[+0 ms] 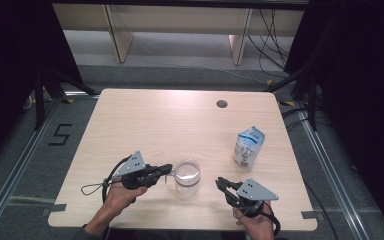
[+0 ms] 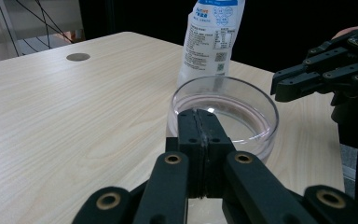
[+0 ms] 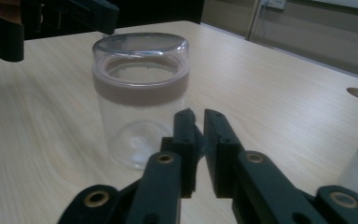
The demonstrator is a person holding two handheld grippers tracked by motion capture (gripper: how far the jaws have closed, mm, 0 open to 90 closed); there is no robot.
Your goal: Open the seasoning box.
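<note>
- Between the two tongs, on the pale wooden table [image 1: 145, 120], stands a clear jar [image 1: 187, 179] with a clear lid; a dull pinkish-brown band runs round it under the lid in the right gripper view [image 3: 141, 91].
- Left gripper [image 1: 168, 169]: held level in the person's left hand [image 1: 122, 195], tips just at the jar's lid rim on its left side in the high view. In its own view the jaws are pressed together with nothing between them, tips [image 2: 200, 126] at the near edge of the lid; whether they touch the rim I cannot tell.
- Right gripper [image 1: 220, 183]: held in the right hand [image 1: 255, 220], tips near the jar's right side but apart from it, pointing toward it. Jaws narrow, a thin slit left between the pads [image 3: 196, 135], nothing in the slit.
- Jar upright, lid on, seated square.
- Beyond the right gripper, well apart from the jar, a white and blue pouch [image 1: 249, 146] stands upright; from the left gripper it sits straight behind the jar [image 2: 212, 35].
- Farther off past the jar, a round cable hole [image 1: 222, 104] in the tabletop.
</note>
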